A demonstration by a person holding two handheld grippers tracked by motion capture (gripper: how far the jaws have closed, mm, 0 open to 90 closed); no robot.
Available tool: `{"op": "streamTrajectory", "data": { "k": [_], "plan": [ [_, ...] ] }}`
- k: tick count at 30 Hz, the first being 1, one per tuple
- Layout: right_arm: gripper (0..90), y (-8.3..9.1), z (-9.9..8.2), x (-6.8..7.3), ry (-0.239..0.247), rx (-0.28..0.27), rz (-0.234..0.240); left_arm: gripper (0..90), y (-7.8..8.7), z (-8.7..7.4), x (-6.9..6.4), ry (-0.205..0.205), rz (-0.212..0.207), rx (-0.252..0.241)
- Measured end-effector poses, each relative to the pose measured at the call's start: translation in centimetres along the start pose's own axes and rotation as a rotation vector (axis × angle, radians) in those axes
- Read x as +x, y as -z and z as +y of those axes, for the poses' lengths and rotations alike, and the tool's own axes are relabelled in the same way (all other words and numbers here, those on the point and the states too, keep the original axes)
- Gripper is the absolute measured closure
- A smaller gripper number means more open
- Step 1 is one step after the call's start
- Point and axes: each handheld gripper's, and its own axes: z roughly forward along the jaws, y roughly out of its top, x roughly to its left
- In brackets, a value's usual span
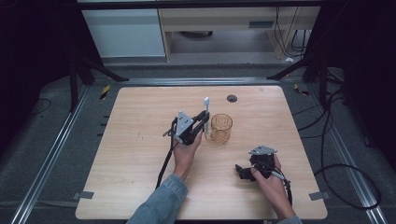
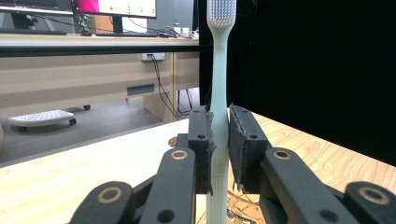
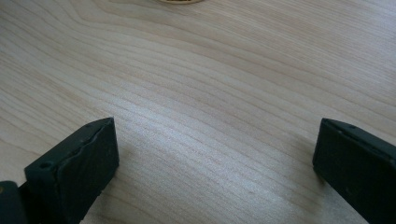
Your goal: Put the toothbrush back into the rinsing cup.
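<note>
Holding my left gripper (image 1: 204, 117) up over the middle of the table (image 1: 140, 186), I keep my forearm running in from the near edge, sleeve at the elbow and hand wrapped round the grip from below, so the jaws point away from me toward the far edge. They are pinched on a toothbrush (image 1: 206, 107), which stands upright between them; in the left gripper view the pads press both sides of the pale mint handle (image 2: 218, 140), its ribbed lower end hangs below them, and the white-bristled head (image 2: 221, 11) rises near the top of the picture. Just to the right of the toothbrush, an amber, see-through mug (image 1: 221, 128) stands upright on the table, a little past its centre, with its handle on the side facing my left gripper. My right gripper (image 1: 240, 171) rests low near the near right part of the table, well apart from the mug, my hand clasped round its back. In the right gripper view its jaws are spread wide with bare wood grain between them, pinching nothing.
</note>
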Motion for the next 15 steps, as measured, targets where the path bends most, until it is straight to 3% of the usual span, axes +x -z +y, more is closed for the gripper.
{"op": "streamTrajectory", "data": {
  "k": [15],
  "plan": [
    [0.6, -0.02, -0.01, 0.02, -0.003, -0.001, 0.002, 78.8, 0.36, -0.99, -0.11, -0.004, -0.002, 0.019]
  ]
}}
